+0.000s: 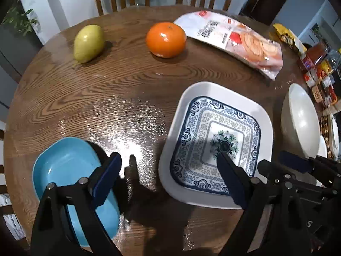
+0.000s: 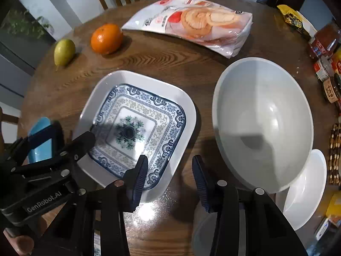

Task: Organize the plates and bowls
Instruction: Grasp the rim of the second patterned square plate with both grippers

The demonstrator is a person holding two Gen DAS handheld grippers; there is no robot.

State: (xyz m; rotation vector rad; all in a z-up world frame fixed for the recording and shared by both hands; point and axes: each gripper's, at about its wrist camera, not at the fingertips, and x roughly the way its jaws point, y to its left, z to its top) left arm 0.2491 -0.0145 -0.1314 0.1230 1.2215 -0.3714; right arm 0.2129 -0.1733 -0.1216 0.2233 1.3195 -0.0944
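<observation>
Both grippers poised over the round wooden table (image 1: 85, 98).
Your left gripper (image 1: 168, 170) spreads wide between the blue dish (image 1: 64, 170) and the patterned square plate (image 1: 215, 140), gripping nothing; your right gripper (image 2: 170, 170) stands partly open and empty between that plate and the large white bowl (image 2: 262, 119).
</observation>
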